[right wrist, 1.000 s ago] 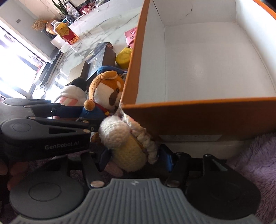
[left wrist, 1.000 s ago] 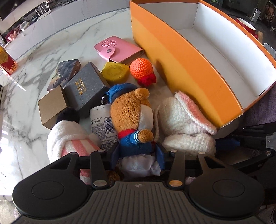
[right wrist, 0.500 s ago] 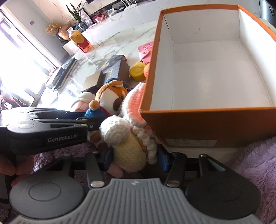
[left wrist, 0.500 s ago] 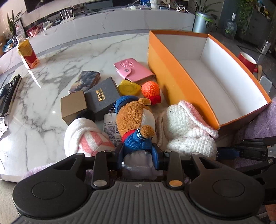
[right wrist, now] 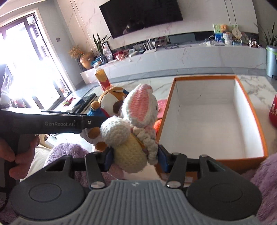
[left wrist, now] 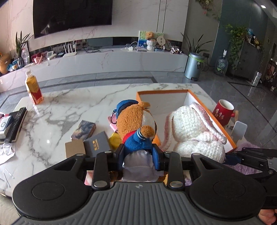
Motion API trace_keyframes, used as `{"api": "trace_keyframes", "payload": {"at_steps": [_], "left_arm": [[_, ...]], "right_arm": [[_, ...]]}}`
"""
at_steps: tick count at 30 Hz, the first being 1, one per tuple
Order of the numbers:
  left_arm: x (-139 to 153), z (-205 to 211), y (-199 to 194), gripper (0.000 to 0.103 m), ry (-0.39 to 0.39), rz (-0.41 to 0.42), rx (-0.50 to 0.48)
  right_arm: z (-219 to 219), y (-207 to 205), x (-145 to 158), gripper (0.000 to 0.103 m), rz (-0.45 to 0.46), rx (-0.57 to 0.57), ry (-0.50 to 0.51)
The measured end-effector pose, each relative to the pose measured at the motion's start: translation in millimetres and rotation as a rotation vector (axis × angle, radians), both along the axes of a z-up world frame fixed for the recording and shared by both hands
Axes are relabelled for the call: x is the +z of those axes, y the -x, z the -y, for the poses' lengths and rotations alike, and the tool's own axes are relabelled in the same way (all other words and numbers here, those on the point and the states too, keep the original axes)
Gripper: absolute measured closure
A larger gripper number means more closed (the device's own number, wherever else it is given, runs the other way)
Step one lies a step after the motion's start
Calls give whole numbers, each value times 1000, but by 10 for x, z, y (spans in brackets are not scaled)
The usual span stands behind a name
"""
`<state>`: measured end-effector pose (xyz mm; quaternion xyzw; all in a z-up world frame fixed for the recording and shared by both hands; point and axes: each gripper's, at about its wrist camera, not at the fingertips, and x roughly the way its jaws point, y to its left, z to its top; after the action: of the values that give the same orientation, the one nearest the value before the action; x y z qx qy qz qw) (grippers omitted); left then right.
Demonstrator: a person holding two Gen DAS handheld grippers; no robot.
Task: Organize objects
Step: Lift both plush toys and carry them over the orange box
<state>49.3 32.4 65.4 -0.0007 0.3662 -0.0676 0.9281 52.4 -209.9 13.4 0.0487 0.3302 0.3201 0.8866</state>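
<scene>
Left fingers clamping bear plush, right fingers clamping crochet rabbit, both beside orange box rim

Pretty clearly somebody's living room at home. There's a big wall-mounted TV as the anchor, with a long white marble media console running right under it, cluttered with routers, cables and knick-knacks. Potted plants off to the TV's right, a metal pedal bin at the console's right end, and a marble coffee table in front of it. Balcony door to the TV's left.
</scene>
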Motion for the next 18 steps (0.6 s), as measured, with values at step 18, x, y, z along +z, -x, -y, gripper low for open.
{"api": "trace_keyframes", "payload": {"at_steps": [18], "left_arm": [[-501, 969, -1403, 66, -137, -119, -209]], "right_arm": [[506, -1672, -201, 49, 8, -10, 197]]}}
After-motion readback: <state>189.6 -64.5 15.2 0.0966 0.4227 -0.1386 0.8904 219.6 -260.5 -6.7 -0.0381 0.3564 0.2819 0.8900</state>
